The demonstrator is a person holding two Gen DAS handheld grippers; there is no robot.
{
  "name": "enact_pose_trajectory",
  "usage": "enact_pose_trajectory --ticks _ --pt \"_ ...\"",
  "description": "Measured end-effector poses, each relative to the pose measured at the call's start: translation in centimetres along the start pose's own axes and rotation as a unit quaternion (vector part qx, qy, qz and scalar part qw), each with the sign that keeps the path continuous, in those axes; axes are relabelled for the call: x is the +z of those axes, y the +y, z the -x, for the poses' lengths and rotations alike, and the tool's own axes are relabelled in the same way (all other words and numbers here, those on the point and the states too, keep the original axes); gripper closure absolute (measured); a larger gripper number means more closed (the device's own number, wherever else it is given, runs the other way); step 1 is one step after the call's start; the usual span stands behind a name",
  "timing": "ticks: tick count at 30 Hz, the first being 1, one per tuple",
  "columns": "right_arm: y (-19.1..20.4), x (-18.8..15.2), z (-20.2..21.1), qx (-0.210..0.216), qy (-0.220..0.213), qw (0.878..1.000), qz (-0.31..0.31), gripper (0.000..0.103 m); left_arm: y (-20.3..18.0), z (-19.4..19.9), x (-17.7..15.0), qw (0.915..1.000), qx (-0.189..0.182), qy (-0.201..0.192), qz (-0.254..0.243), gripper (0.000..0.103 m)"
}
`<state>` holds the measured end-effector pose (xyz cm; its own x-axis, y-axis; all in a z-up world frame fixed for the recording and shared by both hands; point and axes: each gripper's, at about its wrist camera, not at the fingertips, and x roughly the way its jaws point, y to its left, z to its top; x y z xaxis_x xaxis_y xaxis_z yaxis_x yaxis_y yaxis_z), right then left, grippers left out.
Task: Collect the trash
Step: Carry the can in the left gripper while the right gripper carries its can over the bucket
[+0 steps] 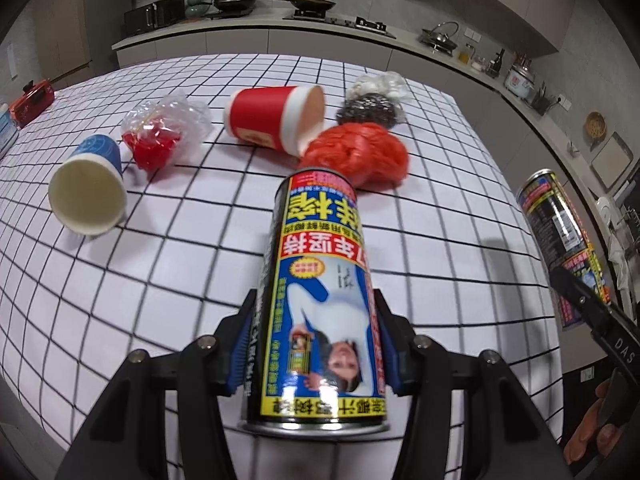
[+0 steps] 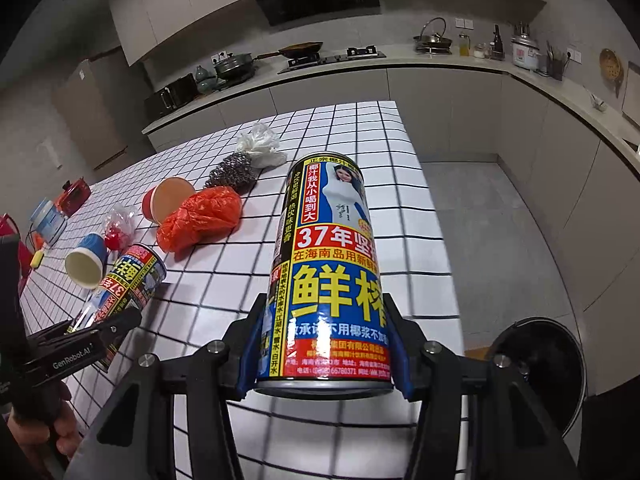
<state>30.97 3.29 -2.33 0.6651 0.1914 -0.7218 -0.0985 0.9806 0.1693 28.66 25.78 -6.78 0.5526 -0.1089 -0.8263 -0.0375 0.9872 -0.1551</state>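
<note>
A: What are the tongs doing?

B: I'm holding a can in each. My left gripper (image 1: 316, 344) is clamping the left can (image 1: 316, 300); my right gripper (image 2: 326, 344) is clamping the right can (image 2: 328, 276), both above the checked table (image 1: 460, 240).

A: And the other trash?

B: Beyond the left can, a red bag (image 1: 358, 158), red cup (image 1: 276, 118) and blue cup (image 1: 88, 192) are lying on the table.

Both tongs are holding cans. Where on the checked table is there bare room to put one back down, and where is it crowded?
Bare: the near stretch of the checked table, between the orange bag and the near edge, plus the far right corner past the white bag. Crowded: the far band with the blue cup, red wrapper, red cup and steel scourer.
</note>
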Motion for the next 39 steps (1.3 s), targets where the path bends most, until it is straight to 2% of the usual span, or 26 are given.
enact_pose_trajectory --ticks 5,9,15,20,26,34,39 --pt "-2.2 -0.9 2.4 -0.01 -0.015 1.0 -0.019 0.048 -2.5 1.3 -1.2 0.9999 -0.005 -0.005 -0.01 0.05" --pt "-3.6 -2.3 4.9 -0.039 -0.036 0.998 -0.039 0.048 -4.1 2.3 -1.9 0.9987 -0.021 -0.016 -0.044 0.05" --pt "-6.1 -5.3 8.0 -0.078 -0.043 0.994 -0.066 0.048 -7.0 3.6 -3.8 0.9949 -0.056 -0.023 -0.081 0.05" --pt "-9.5 -7.8 11.2 -0.103 -0.049 0.989 -0.094 0.048 -11.2 4.1 -5.3 0.9908 -0.08 -0.019 -0.108 0.05" --pt "-16.6 -9.6 13.5 -0.117 -0.047 0.985 -0.116 0.048 -18.0 4.0 -7.5 0.9876 -0.096 -0.018 -0.123 0.05" --pt "-27.2 -11.2 14.2 -0.108 -0.011 0.989 -0.099 0.048 -29.5 1.8 -9.9 0.9896 -0.105 -0.01 -0.098 0.05" --pt "-33.0 -11.7 13.9 -0.103 0.007 0.991 -0.087 0.048 -34.6 -0.1 -10.4 0.9885 -0.113 -0.002 -0.1 0.05"
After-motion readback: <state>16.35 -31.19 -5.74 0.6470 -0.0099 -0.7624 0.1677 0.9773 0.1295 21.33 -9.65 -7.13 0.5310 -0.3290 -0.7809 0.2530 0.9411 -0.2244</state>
